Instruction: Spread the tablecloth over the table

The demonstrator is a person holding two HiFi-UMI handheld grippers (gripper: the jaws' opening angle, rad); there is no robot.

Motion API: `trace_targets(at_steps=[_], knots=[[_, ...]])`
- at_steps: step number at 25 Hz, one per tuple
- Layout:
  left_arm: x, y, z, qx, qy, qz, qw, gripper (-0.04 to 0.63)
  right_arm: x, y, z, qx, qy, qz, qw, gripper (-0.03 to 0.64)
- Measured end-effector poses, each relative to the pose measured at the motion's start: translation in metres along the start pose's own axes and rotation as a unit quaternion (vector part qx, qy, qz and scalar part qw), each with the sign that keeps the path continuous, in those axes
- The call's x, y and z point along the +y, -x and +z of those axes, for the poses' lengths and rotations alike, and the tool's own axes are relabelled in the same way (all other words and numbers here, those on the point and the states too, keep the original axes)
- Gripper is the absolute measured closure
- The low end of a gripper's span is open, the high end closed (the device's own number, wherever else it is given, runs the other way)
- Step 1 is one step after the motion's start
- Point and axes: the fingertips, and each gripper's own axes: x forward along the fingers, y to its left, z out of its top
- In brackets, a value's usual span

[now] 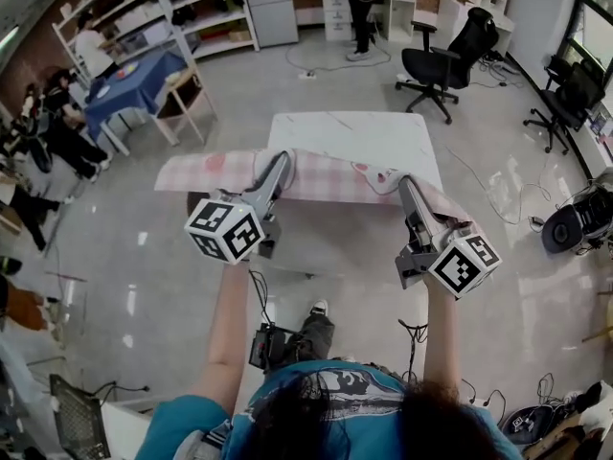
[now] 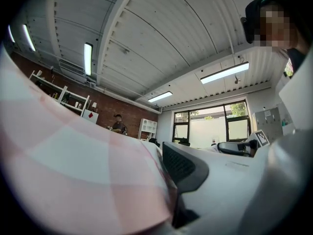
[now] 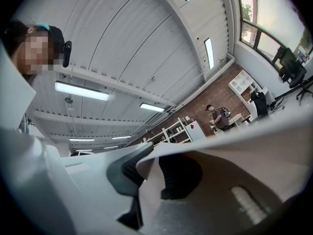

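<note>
A pink-and-white checked tablecloth hangs stretched in the air between my two grippers, above the near part of the white marble table. My left gripper is shut on the cloth's left part, and a loose end trails further left. My right gripper is shut on the cloth's right part. In the left gripper view the cloth fills the lower left, pinched against the dark pad of my left gripper. In the right gripper view the cloth's pale underside folds over the pad of my right gripper.
A black office chair stands beyond the table at the right, and more chairs stand at the far right. A table with a blue cover and white shelving are at the back left. Cables lie on the floor.
</note>
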Motion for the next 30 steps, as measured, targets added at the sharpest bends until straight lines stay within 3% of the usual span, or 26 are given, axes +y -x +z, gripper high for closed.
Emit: trace_targets(at_steps=[9,14,19,30], knots=[[0.081,-0.119,0.047,0.015,-0.006,-0.061,0.998,0.522,-0.053,-0.111,0.058,-0.019,0.014,-0.038,0.999,0.578],[0.105,-0.161,0.029,0.011,0.004,-0.086,0.9962,0.522,-0.091,-0.135,0.054,-0.022,0.022,-0.046,0.998,0.578],[0.147,-0.21,0.036,0.004,0.039,-0.116,0.9924,0.522,-0.116,-0.183,0.066,-0.021,0.034,-0.06,0.997,0.579],[0.188,-0.347,0.041,0.012,0.072,-0.135,0.9882,0.522,-0.219,-0.252,0.111,-0.003,-0.006,-0.072,0.997,0.583]])
